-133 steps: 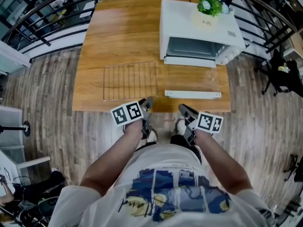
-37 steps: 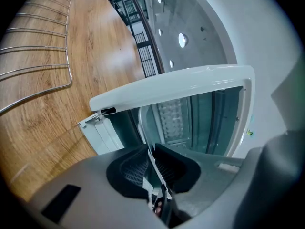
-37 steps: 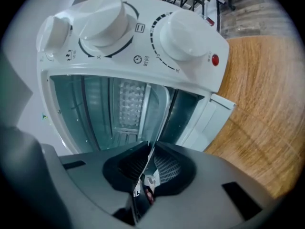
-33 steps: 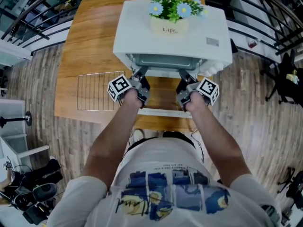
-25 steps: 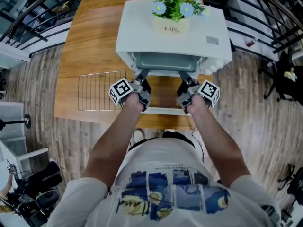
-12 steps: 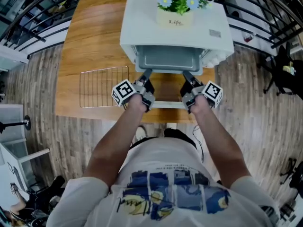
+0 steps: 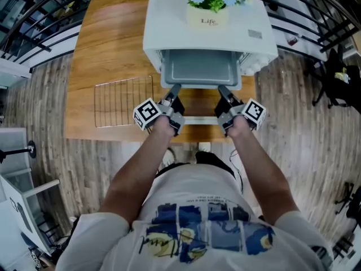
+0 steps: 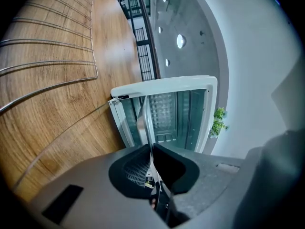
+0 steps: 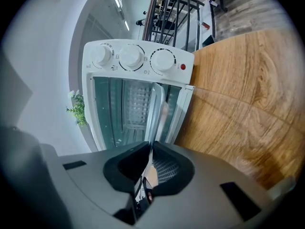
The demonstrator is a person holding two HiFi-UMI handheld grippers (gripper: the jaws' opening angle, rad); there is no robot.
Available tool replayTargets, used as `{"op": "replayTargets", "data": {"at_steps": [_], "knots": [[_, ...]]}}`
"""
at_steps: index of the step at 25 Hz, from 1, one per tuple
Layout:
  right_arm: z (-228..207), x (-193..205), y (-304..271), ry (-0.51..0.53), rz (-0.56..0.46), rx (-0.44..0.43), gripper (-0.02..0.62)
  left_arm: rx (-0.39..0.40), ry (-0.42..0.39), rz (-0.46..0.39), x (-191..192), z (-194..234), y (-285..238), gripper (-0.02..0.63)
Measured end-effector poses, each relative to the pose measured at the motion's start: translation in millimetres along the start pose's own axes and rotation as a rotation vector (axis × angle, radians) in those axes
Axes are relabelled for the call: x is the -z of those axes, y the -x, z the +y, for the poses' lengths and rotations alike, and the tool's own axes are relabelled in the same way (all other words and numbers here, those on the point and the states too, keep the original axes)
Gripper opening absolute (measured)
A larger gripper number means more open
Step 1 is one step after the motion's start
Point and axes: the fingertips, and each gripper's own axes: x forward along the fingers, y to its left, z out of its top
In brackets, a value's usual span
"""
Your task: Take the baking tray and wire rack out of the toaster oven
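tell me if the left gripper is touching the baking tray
Touching. The left gripper view shows the left gripper, jaws just closed further, clamped on the baking tray's thin rim.

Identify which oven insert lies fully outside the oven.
The wire rack, flat on the table left of the oven; the baking tray is only partly out.

Bare wooden tabletop point(image 7: 107, 44) lies free left of the white toaster oven point(image 7: 169, 21). Nearer the front edge, the flat wire rack point(image 7: 124, 100) covers that side. The lowered glass door point(image 7: 197, 120) and the protruding grey metal baking tray point(image 7: 198, 72) fill the oven mouth. The strip to the right looks narrow, apparently bare.
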Motion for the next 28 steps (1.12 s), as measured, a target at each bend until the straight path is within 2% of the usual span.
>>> {"op": "replayTargets", "data": {"at_steps": [28], "knots": [[3, 24, 41, 0.028, -0.022, -0.074, 0.017, 0.068, -0.016, 0.036, 25, -7, 41, 0.015]]}}
